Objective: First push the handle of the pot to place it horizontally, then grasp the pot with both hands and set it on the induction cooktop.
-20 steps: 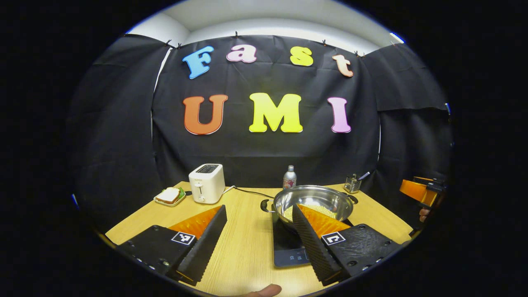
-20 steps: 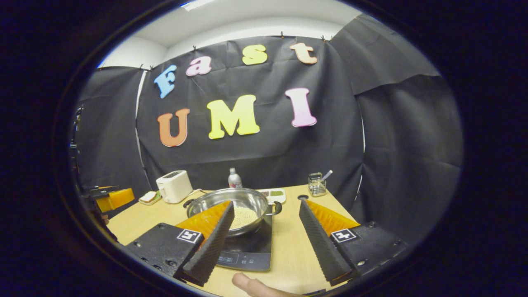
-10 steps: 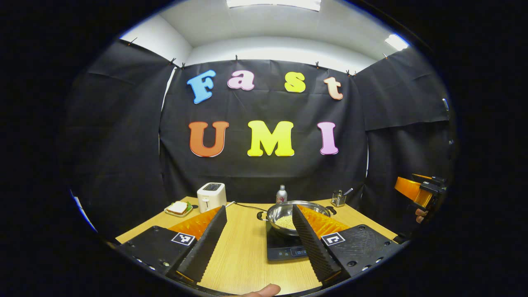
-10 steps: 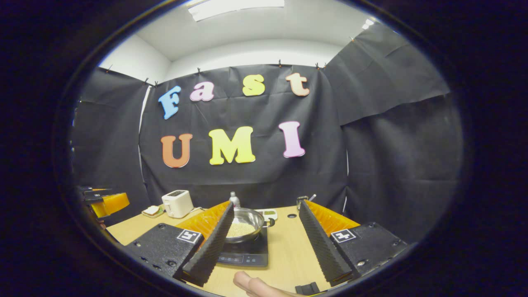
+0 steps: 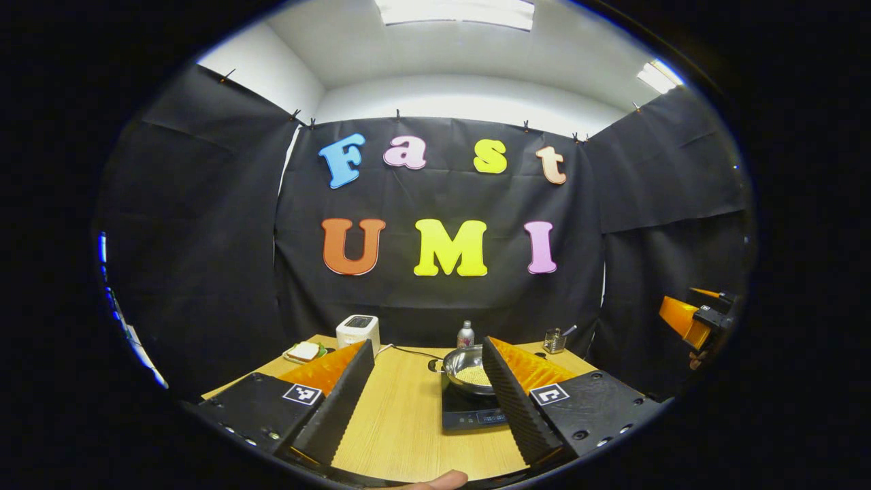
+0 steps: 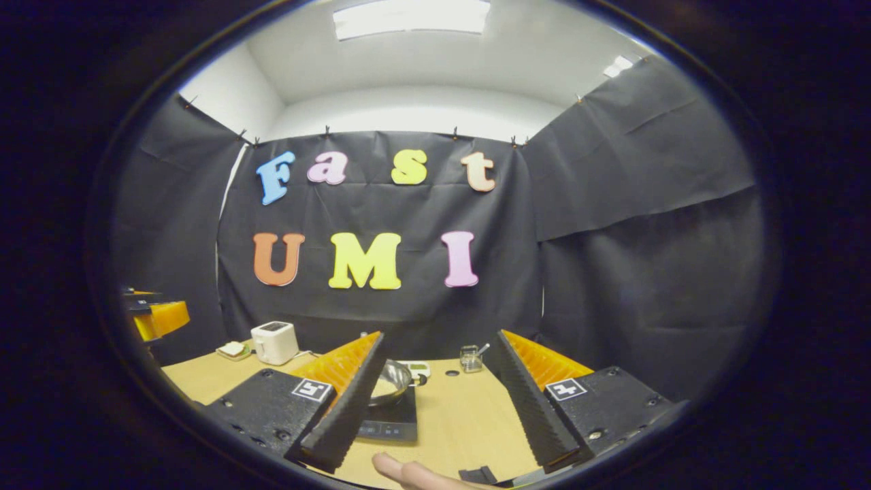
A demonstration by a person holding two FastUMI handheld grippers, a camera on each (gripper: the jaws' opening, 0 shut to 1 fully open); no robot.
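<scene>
Nearest the observer, the left gripper (image 5: pixel 427 401) stands with its jaws wide apart and nothing between them, and the right gripper (image 6: pixel 435 401) likewise gapes wide and holds nothing; a fingertip (image 6: pixel 395 468) of the holding hand shows at the lower edge of the right gripper view. Both tools have drawn back and risen over the last second: the pot, which then loomed large just beyond the fingers, now sits small and well apart from both, with more ceiling in sight. Beyond the fingers lies the wooden table (image 5: pixel 401 422), and on it the induction cooktop (image 5: pixel 469 413), one in number, bearing the pot (image 5: pixel 469 367), also one, steel, with pale grains inside and a side handle (image 5: pixel 434 365) pointing to the left in the left gripper view. The pot rests squarely on the cooktop, so the placement appears complete and the withdrawal reads as release after the final step. Farther back stand one white toaster (image 5: pixel 358 331), one small plate with a sandwich (image 5: pixel 304 352), one bottle (image 5: pixel 465 335) and one small holder with a utensil (image 5: pixel 555 340). In the right gripper view a further small dish (image 6: pixel 416 369) lies behind the pot; its contents cannot be made out.
</scene>
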